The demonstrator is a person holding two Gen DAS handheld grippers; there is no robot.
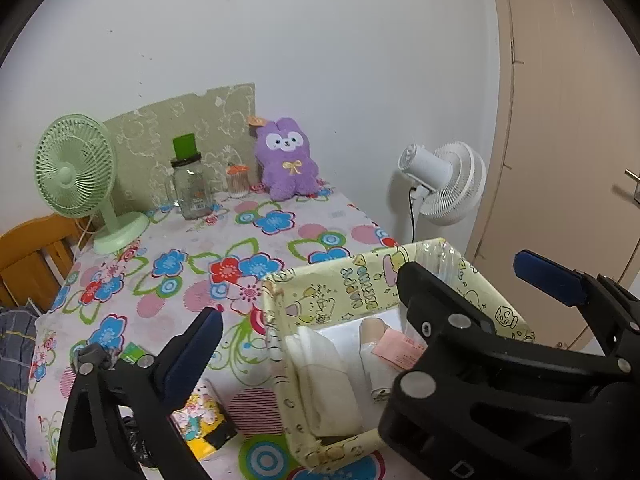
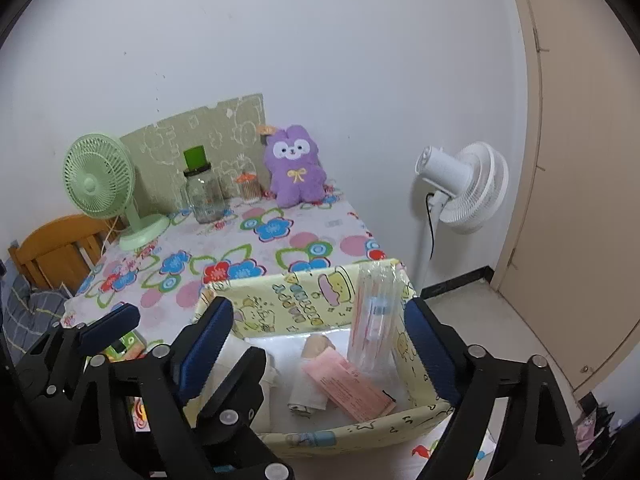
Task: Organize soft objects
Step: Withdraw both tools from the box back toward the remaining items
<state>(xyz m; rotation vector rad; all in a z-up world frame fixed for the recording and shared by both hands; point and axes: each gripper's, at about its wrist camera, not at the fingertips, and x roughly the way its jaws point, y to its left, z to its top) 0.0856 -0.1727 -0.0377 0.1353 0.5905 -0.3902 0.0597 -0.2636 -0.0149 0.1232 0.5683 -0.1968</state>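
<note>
Right wrist view: my right gripper (image 2: 320, 344) hangs wide open and empty over the yellow box (image 2: 320, 292), left gripper (image 1: 308, 316) likewise. Soft rolls sit inside. Next, I reckon, reach across the worktop (image 2: 280, 240) for the purple plush (image 2: 296, 176).

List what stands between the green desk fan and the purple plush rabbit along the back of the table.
In both wrist views, a clear glass bottle with a green cap, then a small clear jar with an orange lid, stand between the green desk fan and the purple plush rabbit.
</note>
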